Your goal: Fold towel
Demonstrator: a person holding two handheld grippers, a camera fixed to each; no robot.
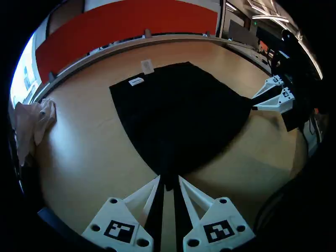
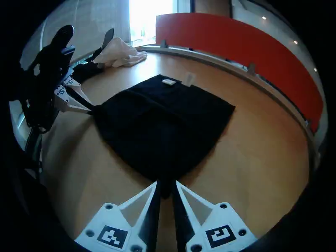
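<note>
Left gripper (image 1: 169,184) and right gripper (image 2: 166,190) each clamp one near corner of the black towel (image 1: 180,113), flat at the middle of the table (image 1: 80,147); best lift both together, hem taut, landing on the far corners.

A pale wooden tabletop (image 1: 84,143) is bordered at its far edge by a long red panel (image 1: 126,25), and daylight is admitted through a bright window (image 2: 151,17) beyond.
</note>
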